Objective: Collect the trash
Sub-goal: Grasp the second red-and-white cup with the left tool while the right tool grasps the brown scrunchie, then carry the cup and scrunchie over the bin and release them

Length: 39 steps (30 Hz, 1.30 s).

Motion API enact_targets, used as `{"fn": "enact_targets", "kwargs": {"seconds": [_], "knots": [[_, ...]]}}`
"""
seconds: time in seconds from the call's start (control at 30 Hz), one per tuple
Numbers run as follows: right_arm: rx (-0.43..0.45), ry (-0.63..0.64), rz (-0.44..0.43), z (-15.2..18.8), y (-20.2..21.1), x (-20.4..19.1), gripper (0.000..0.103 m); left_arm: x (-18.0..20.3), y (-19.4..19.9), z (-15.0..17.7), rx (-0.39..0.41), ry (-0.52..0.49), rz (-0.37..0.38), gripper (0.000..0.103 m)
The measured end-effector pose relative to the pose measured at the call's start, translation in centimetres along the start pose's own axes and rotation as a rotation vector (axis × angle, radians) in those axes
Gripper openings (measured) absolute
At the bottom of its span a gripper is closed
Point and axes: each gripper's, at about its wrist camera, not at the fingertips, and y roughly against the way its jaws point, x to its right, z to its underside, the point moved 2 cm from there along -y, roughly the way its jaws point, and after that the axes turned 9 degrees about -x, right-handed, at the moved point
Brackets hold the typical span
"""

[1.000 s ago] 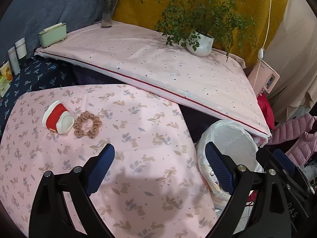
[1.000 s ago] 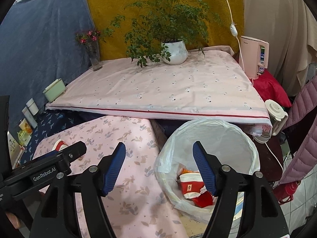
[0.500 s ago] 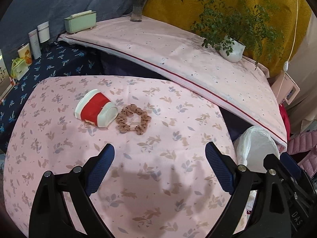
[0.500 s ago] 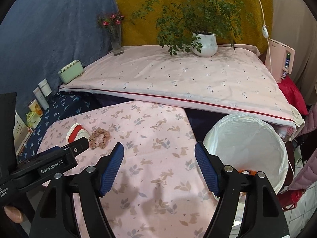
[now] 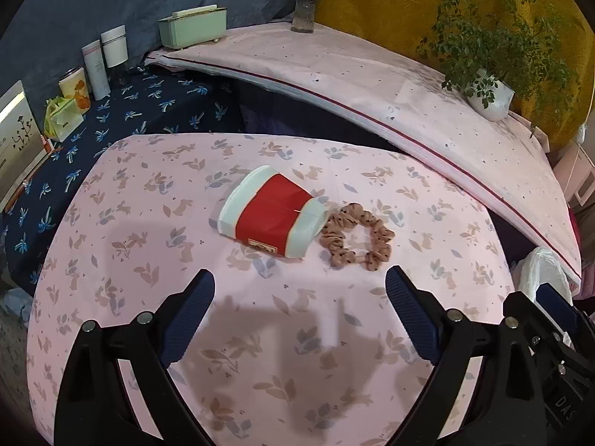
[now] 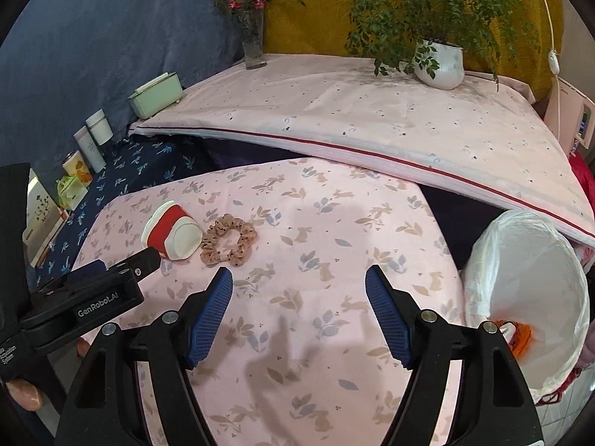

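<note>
Nearing red-and-white carton (image 5: 270, 215), bin (image 6: 528, 286) sidelined

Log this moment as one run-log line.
stage: approach | left gripper: open, empty | right gripper: open, empty | red-white carton: on table, touching scrunchie | bin: holds trash

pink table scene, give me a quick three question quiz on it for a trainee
1. True or false: the red and white carton lies on its side beside the scrunchie.
2. Multiple choice: the bin lined with a white bag stands where, as the right wrist view shows it? A) on the table B) past the table's right edge C) behind the potted plant
3. Fill in: the left gripper and the right gripper are both ____ and hold nothing.

Key: 1 true; 2 B; 3 open
</note>
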Motion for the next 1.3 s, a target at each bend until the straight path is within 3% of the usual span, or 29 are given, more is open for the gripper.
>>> {"fn": "enact_targets", "kwargs": {"seconds": [0.27, 0.43, 0.57, 0.63, 0.77, 0.83, 0.9, 1.3], "knots": [[-0.069, 0.001, -0.016, -2.3, -6.6, -2.6, 0.071, -2.2, -4.6, -2.9, -0.028, -0.036, -0.025, 0.090], [-0.106, 0.008, -0.023, -3.3, -10.5, -3.7, 0.070, -2.7, -6.9, -4.2, -0.034, -0.057, 0.012, 0.090], [-0.136, 0.002, -0.032, -3.7, -12.8, -3.9, 0.067, -3.4, -8.7, -4.8, -0.056, -0.067, 0.014, 0.090], [-0.156, 0.016, -0.034, -3.6, -13.8, -4.2, 0.056, -3.7, -9.4, -4.7, -0.075, -0.072, 0.030, 0.090], [-0.121, 0.082, 0.012, -3.2, -13.9, -5.2, 0.046, -3.9, -9.3, -4.4, -0.060, -0.056, 0.062, 0.088], [-0.118, 0.105, 0.019, -3.1, -13.9, -5.5, 0.024, -3.6, -9.1, -4.2, -0.056, -0.053, 0.074, 0.087], [-0.130, 0.105, 0.000, -3.0, -13.7, -5.5, 0.013, -3.0, -8.8, -3.9, -0.051, -0.064, 0.071, 0.087], [-0.080, 0.042, -0.007, -2.4, -7.3, -2.0, 0.009, 0.9, -3.9, -2.5, -0.025, -0.075, 0.083, 0.087]]}}
